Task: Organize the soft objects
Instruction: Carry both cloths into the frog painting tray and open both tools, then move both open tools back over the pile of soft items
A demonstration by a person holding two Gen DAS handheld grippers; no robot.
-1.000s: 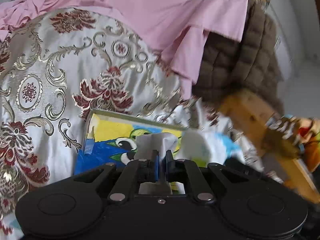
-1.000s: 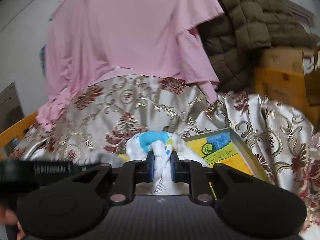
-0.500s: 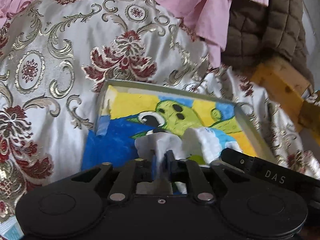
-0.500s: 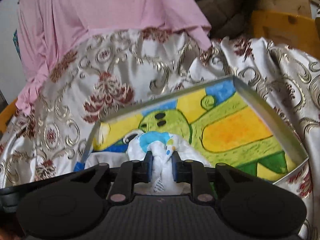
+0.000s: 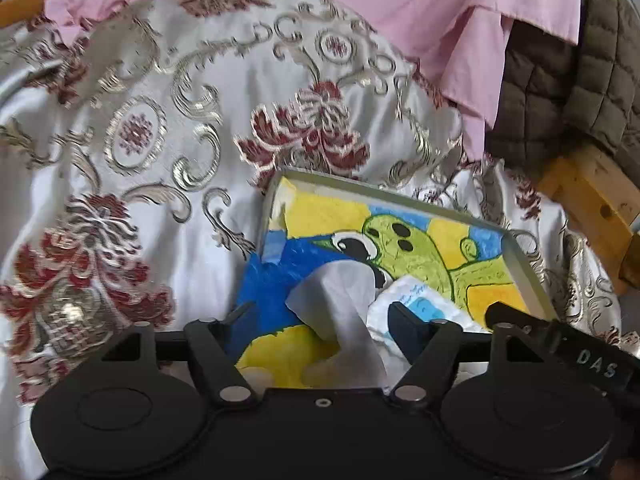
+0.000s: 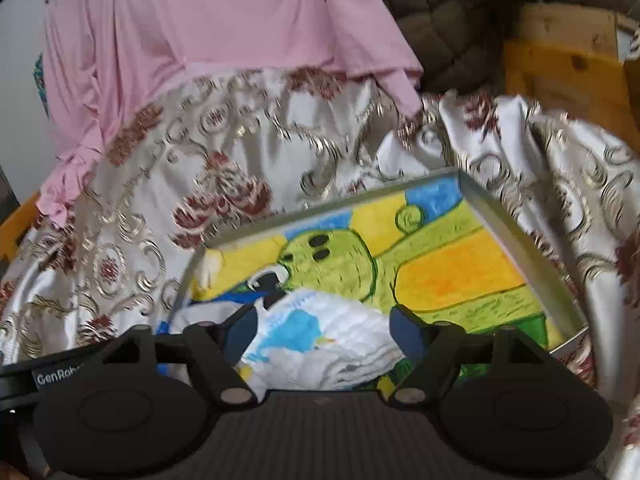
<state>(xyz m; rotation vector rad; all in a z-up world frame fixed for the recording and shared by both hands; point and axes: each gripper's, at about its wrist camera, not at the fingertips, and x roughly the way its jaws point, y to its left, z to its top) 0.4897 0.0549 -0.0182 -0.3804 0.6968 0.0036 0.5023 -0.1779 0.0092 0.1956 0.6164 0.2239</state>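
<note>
A black two-finger right gripper point(image 6: 323, 328) fills the lower part of the view, its jaws opening and set wide apart. Between them lies a crumpled white soft cloth with blue and yellow print point(image 6: 320, 344), with neither finger pressing on it. The cloth rests in a shallow grey metal tray point(image 6: 516, 232), whose floor carries a bright drawing of a green creature on yellow, orange and blue patches. The tray sits on a shiny white satin bedspread with dark red flowers and gold scrolls point(image 6: 168, 208). Behind it a pale pink garment point(image 6: 208, 32) drapes down, with a brown quilted blanket point(image 6: 448, 20) and yellow wooden furniture point(image 6: 560, 76) at upper right.
</note>
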